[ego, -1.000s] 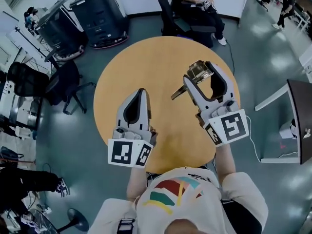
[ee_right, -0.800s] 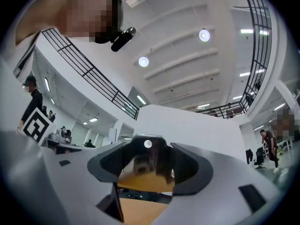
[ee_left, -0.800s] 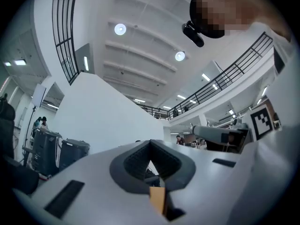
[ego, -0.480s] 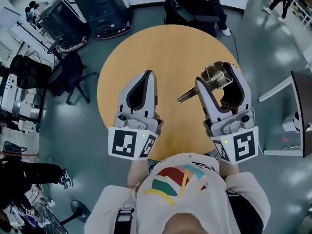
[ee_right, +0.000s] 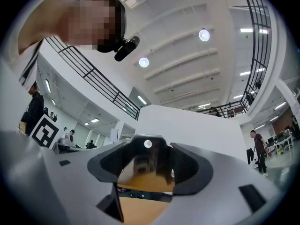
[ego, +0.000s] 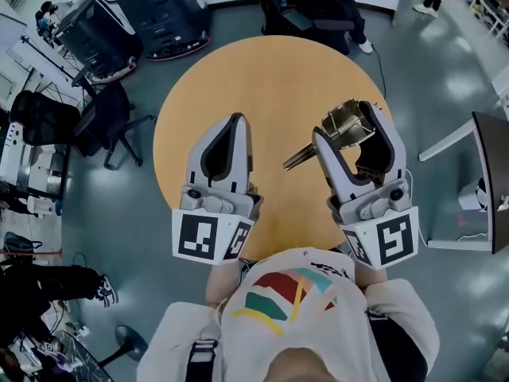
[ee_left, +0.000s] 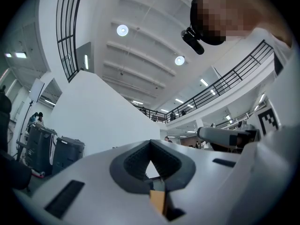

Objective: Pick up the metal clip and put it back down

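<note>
bare tabletop [ego: 262,86] open ahead, office chair [ego: 110,132] at its left rim, seated person [ego: 328,8] beyond far edge

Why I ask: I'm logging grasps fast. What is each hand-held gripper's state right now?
Left hand-held gripper: shut, nothing between its jaws.
Right hand-held gripper: shut on the shiny gold-toned metal clip.

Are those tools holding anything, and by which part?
The right tool grips the clip by its wide body; the left tool holds nothing.
</note>
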Available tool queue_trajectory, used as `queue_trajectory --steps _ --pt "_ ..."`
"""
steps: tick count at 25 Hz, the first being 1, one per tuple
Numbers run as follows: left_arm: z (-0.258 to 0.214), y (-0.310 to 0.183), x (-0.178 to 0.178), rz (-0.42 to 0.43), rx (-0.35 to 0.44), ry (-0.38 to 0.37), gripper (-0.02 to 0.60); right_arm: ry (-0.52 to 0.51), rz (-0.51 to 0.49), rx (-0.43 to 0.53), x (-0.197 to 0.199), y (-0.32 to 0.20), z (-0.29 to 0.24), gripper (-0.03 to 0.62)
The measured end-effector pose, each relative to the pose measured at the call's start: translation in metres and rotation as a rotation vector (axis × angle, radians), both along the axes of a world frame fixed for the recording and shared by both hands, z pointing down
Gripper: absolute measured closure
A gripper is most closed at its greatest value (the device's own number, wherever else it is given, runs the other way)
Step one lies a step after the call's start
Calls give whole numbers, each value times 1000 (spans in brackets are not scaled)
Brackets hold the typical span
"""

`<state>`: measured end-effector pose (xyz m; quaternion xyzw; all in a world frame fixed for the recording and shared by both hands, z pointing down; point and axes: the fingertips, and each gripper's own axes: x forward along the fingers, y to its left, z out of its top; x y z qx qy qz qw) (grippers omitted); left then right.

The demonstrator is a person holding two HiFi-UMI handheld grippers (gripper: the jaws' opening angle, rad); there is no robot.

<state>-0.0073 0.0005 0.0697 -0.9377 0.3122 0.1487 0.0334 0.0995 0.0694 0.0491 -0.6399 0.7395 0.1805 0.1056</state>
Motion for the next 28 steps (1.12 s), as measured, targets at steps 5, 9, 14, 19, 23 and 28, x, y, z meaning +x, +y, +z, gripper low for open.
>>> queue_trajectory --steps 5,9,14,19,23,28 --pt "7 0 4 0 -21 0 538 2 -13 -13 2 -1 5 298" --pt "13 -24 1 -3 -48 -4 538 9 -26 -36 -3 -31 8 298" --pt "39 -31 7 -27 -101 -17 538 22 -57 -82 5 -53 27 298" --pt "74 -55 3 -76 -168 -23 538 63 -125 -171 2 -118 62 298" --pt "110 -124 -36 -137 -241 -53 538 97 -198 -310 -38 -235 114 298" --pt "169 -151 -17 -204 -310 -91 538 66 -291 -566 -26 -328 234 298"
